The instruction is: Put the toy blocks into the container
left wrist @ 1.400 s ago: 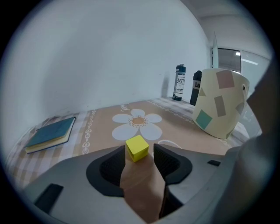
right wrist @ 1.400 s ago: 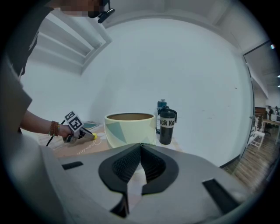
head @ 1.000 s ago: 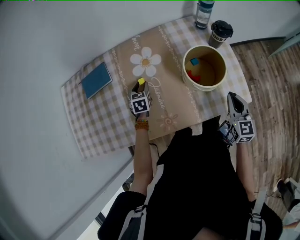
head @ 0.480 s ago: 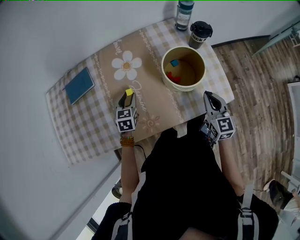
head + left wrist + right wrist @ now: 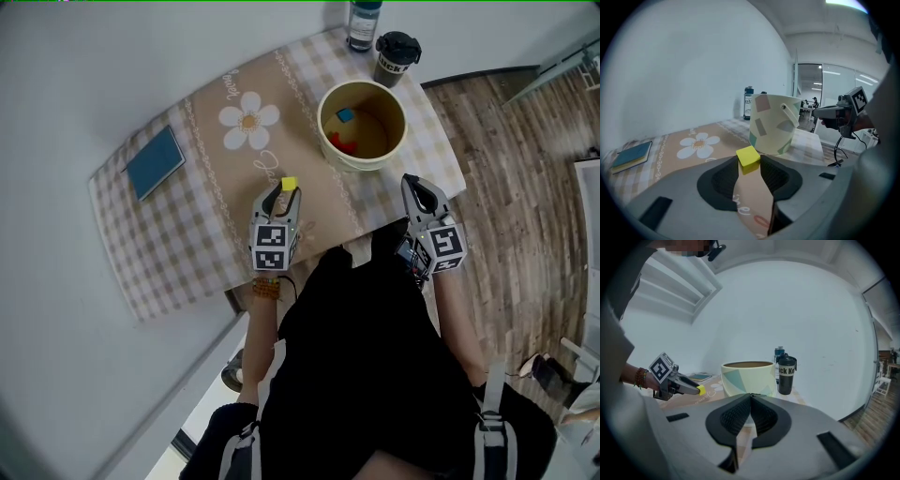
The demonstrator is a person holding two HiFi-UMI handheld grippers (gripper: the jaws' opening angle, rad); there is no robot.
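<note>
I counted a blue block and a red block in the container, while my left gripper pinched the yellow block, not yet delivered, at about its eight o'clock, my right gripper clenched empty.

A small yellow cube is clamped between the jaw tips of the left gripper, raised off the tablecloth and short of the container. The container, a cream round tub with pastel patches, stands upright and open. A blue block and a red block lie on its floor.
</note>
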